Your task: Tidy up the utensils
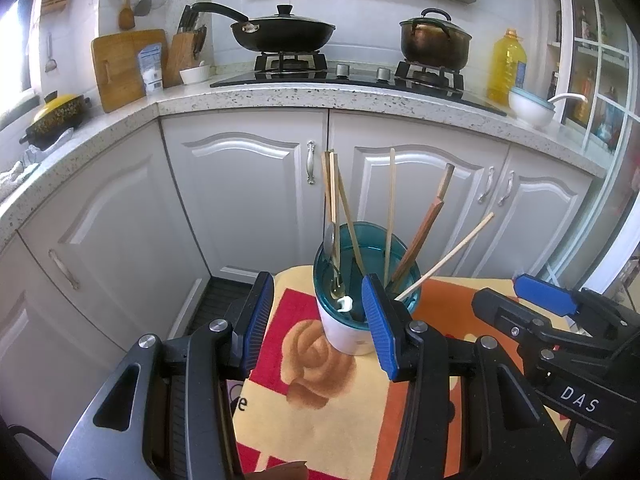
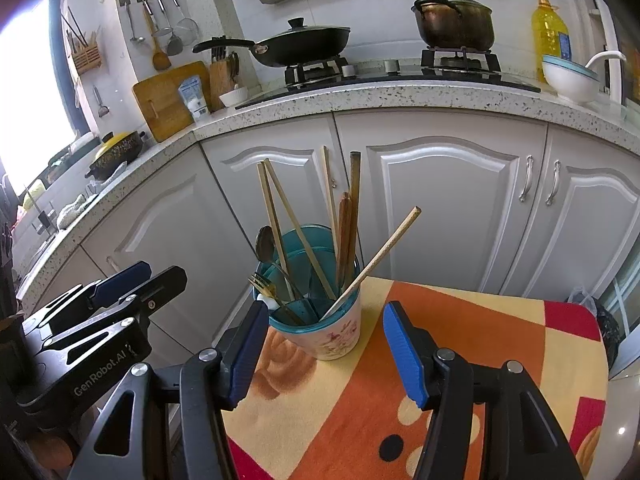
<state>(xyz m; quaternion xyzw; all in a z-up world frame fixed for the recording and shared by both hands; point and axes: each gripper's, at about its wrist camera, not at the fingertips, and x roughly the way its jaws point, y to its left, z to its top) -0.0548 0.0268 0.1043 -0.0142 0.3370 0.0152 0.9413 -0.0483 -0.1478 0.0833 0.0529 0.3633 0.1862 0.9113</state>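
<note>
A white utensil holder with a teal insert [image 1: 348,332] [image 2: 332,332] stands on a small table with a patterned cloth [image 1: 320,400] [image 2: 460,352]. Several wooden chopsticks [image 1: 390,208] [image 2: 276,216], a metal spoon [image 2: 265,245] [image 1: 329,240], a gold fork [image 2: 260,282] and a white-handled piece stand in it. My left gripper [image 1: 318,312] is open just in front of the holder, nothing between its blue pads. My right gripper [image 2: 326,336] is open too, the holder just beyond its fingertips. Each gripper shows at the edge of the other's view.
Grey kitchen cabinets [image 1: 248,184] curve behind the table under a speckled counter [image 1: 360,96]. On it are a black pan [image 1: 284,32], a dark pot [image 1: 436,44], an oil bottle [image 1: 508,64], a bowl [image 1: 530,108], a cutting board [image 1: 124,68] and a knife block.
</note>
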